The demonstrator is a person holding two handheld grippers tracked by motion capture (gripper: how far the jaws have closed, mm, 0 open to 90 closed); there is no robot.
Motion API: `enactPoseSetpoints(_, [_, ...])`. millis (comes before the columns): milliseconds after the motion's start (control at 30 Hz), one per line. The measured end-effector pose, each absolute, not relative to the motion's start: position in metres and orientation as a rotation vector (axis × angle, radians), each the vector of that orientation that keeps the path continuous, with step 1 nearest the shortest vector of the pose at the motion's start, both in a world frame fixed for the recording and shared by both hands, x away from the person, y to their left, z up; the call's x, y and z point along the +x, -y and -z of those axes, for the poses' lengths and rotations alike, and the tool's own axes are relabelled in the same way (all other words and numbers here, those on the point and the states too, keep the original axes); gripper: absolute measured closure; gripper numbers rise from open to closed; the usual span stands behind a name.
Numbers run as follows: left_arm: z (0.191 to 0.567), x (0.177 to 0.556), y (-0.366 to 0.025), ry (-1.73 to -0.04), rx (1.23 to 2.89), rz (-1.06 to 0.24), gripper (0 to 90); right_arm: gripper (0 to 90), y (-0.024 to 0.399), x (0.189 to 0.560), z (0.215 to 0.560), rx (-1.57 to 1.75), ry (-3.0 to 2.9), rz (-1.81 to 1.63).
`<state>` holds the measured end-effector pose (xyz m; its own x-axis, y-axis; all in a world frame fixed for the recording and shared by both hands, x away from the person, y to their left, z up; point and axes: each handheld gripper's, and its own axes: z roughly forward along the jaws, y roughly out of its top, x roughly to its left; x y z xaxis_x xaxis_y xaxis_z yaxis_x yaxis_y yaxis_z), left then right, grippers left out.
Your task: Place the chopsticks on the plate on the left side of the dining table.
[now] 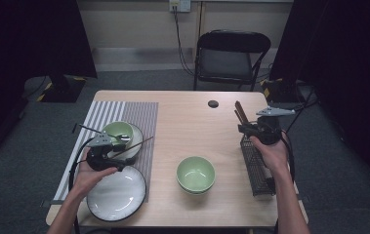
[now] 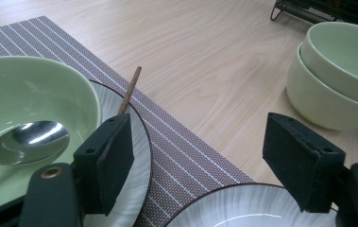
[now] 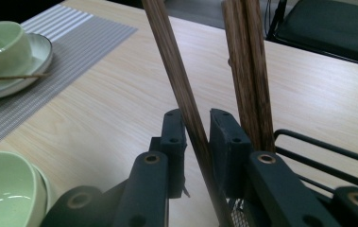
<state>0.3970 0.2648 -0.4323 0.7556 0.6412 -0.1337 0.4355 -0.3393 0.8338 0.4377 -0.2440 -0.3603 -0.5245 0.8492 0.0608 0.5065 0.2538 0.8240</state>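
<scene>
While the right gripper (image 3: pixel 197 127) stands over the wire rack (image 1: pixel 256 168) at the table's right edge, its jaws are nearly together and clamp one brown chopstick (image 3: pixel 179 90); more chopsticks (image 3: pixel 247 71) stand just beside it in the rack. Jaws spread wide and holding nothing, the left gripper (image 2: pixel 198 161) hovers over two white plates (image 2: pixel 141 156) on the striped mat (image 2: pixel 186 156). No readable writing is visible.

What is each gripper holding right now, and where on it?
The right gripper pinches one chopstick low on its shaft. The left gripper holds nothing.
</scene>
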Motion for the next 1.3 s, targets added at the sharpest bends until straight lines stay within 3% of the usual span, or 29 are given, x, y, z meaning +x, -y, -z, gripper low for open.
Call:
enactPoseSetpoints(533, [0.434,0.398,-0.265,-0.821,1.997,-0.269,25.0,81.9,0.251,0.436,0.350,1.225,-2.062,-1.270])
enactPoseSetpoints(1300, [0.435,0.398,-0.266,-0.819,2.009,-0.275,25.1,80.5,0.253,0.438,0.359,1.245,-2.107,-1.245])
